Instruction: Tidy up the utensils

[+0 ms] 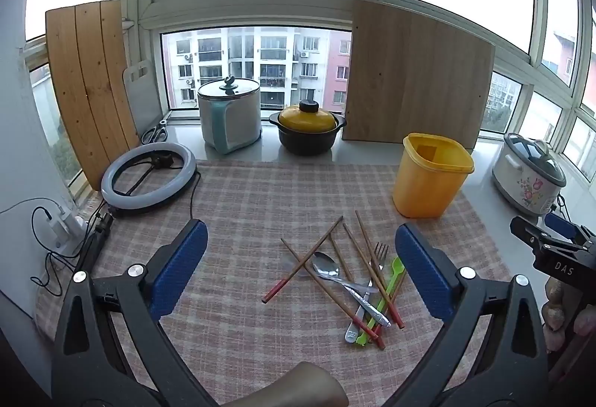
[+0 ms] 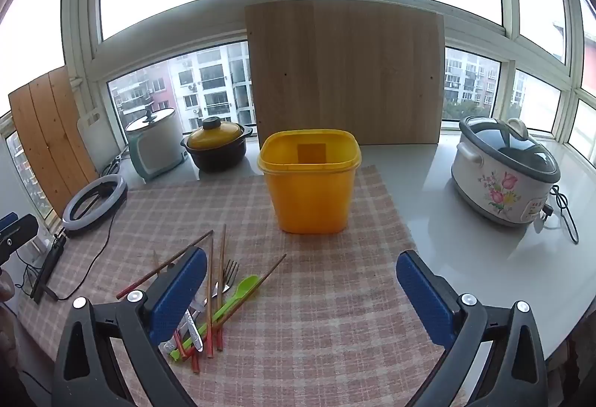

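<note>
Nothing is sorted yet: the utensils (image 1: pixel 346 280) lie heaped mid-worktop, the yellow bin (image 2: pixel 311 183) looks empty, both tools (image 1: pixel 301 269) (image 2: pixel 301 289) spread, holding nothing.

Both grippers wide open rn: left gripper (image 1: pixel 301 271) and right gripper (image 2: pixel 301 299) hover level, nothing btwn the pads.

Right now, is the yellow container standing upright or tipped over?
Upright. The yellow container stands on its base on the checked cloth, open mouth facing up, no lid.
</note>
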{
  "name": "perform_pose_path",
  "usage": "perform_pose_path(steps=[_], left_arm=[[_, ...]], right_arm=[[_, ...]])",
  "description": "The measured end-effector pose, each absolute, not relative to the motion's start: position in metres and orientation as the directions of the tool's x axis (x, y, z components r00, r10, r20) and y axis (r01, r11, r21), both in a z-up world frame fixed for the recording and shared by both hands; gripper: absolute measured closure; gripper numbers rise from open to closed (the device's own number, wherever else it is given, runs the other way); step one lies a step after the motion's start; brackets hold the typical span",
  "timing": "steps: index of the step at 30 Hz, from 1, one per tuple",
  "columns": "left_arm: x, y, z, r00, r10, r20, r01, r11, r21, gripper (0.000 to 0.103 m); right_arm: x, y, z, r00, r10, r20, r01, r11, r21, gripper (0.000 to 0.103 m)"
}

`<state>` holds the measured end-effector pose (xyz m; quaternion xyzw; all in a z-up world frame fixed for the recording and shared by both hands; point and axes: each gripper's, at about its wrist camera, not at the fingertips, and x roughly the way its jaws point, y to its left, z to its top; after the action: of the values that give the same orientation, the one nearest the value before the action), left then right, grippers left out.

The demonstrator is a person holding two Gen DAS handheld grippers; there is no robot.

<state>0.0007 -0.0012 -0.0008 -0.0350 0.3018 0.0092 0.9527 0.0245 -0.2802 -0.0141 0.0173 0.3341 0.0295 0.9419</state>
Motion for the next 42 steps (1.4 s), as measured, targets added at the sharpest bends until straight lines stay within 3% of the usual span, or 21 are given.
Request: perform_pose_path(steps=[42], left_arm=[[0.009,-0.009,0.004,0.821,-0.006,-0.572,-0.043,0.996,-0.072,0.0]], right_arm=[[0.028,-0.283,-0.022,0.756,0.087,-0.648,-0.023,0.994,0.106,0.0]])
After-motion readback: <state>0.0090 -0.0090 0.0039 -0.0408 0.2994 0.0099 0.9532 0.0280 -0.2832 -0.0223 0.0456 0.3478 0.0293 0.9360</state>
